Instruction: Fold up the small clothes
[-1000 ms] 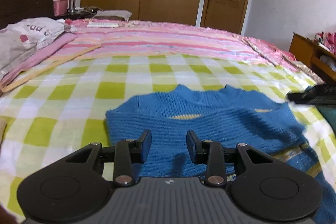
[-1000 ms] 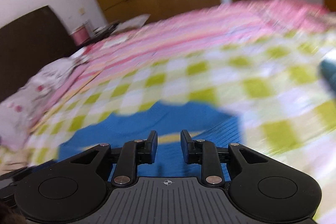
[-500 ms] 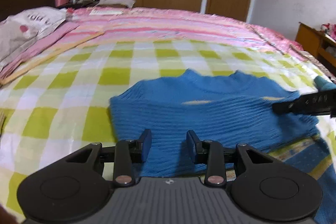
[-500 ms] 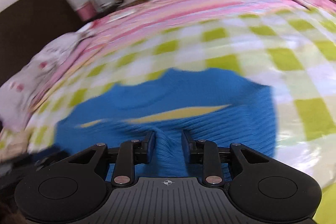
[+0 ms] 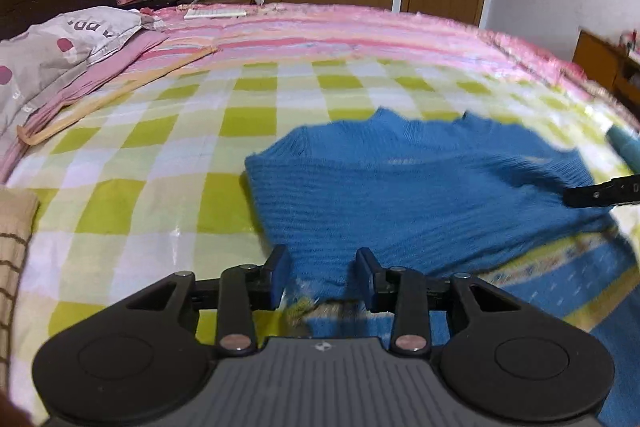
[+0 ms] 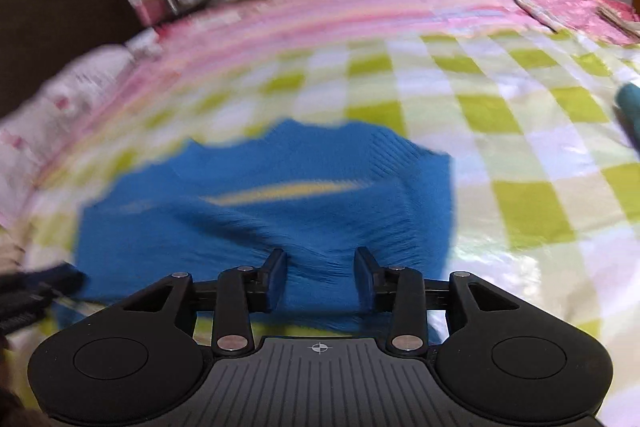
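A blue knit sweater [image 5: 420,195] lies flat on the green-checked bedsheet [image 5: 160,155], collar at the far side, upper part folded over its patterned hem [image 5: 560,267]. My left gripper [image 5: 320,277] hovers low over the sweater's near left edge, jaws apart, with knit lying between the fingers but not pinched. My right gripper [image 6: 320,279] is over the sweater [image 6: 280,211] on its right half. Its jaws are opening, and a raised ridge of knit stands loosely between them. One right fingertip [image 5: 600,193] shows at the left view's right edge.
A grey spotted pillow [image 5: 52,51] and a pink cloth lie at the far left of the bed. A teal item [image 5: 624,143] sits at the right edge. A beige checked cloth [image 5: 12,227] is at the near left. Wardrobes and a door stand behind.
The right jaws have widened and let go of the knit ridge they pinched, and that gripper has sunk closer to the sweater. The left jaws keep the same gap.
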